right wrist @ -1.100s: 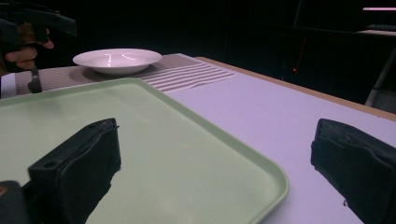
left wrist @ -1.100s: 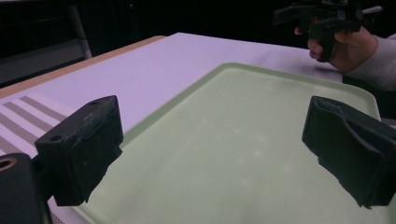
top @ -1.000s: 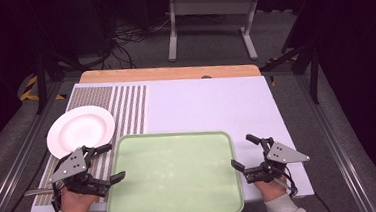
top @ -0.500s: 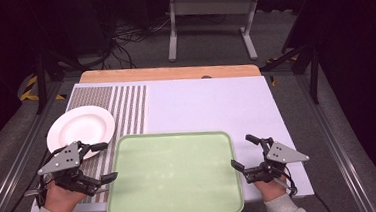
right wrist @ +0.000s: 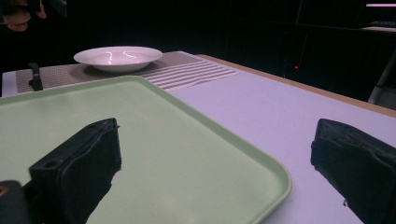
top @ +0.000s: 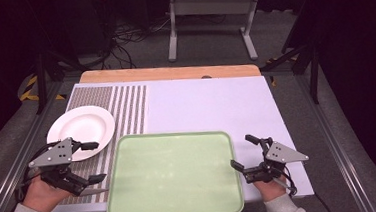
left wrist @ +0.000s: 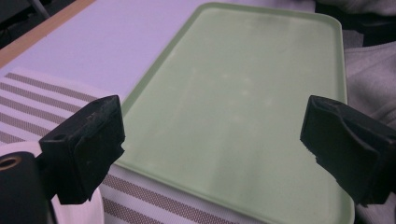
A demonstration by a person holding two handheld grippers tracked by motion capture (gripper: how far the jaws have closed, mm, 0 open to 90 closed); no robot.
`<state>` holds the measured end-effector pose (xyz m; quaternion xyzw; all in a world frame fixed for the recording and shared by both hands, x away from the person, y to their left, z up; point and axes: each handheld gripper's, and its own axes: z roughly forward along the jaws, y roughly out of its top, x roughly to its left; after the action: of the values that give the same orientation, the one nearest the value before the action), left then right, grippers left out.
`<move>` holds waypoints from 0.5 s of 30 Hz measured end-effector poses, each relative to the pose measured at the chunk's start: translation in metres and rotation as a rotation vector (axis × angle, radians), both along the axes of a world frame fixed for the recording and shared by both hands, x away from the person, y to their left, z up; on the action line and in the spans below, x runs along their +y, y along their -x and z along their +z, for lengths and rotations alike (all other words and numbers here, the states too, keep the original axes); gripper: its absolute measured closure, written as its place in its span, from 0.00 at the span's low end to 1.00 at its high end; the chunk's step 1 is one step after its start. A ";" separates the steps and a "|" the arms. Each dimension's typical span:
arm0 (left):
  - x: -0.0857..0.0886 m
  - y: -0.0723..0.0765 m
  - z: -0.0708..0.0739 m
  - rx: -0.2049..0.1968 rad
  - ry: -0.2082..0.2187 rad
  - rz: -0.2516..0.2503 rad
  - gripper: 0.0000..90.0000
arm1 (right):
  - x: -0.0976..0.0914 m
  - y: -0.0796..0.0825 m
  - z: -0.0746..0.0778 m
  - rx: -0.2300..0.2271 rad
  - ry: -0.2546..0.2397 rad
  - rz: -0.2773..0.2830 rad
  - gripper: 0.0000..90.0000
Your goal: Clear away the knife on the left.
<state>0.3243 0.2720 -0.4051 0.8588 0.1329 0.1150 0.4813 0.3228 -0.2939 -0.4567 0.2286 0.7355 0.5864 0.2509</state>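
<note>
Your green tray (top: 173, 174) lies flat at the near edge of the white tabletop (top: 211, 104), between your two hands. Your left gripper (top: 92, 162) sits just off the tray's left rim, above the striped placemat (top: 126, 105), with its fingers (top: 97, 178) spread wide and gripping nothing. In the left gripper view the tray (left wrist: 247, 107) fills the gap between the two black fingers (left wrist: 86, 144), and its left rim runs close past the finger on that view's left side; whether that finger touches the rim you cannot tell. Your right gripper (top: 243, 153) rests just beside the tray's right rim, its fingers (top: 237, 165) also parted and empty. In the right gripper view one finger (right wrist: 79, 168) hangs over the tray's surface (right wrist: 149, 140) and the other (right wrist: 359, 168) stands over the bare tabletop, so the tray's right rim passes between them, ungripped. The white plate (top: 80, 129) sits on the placemat beyond your left gripper, well apart from the tray's far left corner.
</note>
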 end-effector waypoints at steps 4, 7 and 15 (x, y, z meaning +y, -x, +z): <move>0.006 0.000 0.003 0.015 -0.043 -0.014 0.08 | 0.000 0.000 0.000 0.004 -0.001 0.000 0.02; 0.009 0.000 0.004 0.036 -0.071 -0.033 0.08 | 0.000 0.000 0.000 0.006 0.000 0.001 0.02; 0.015 0.001 0.004 0.074 -0.146 -0.071 0.08 | 0.001 0.000 -0.001 0.009 0.005 0.006 0.02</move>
<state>0.3228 0.2872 -0.4006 0.8995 0.1112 0.0754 0.4157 0.3229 -0.2925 -0.4573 0.2286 0.7388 0.5841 0.2465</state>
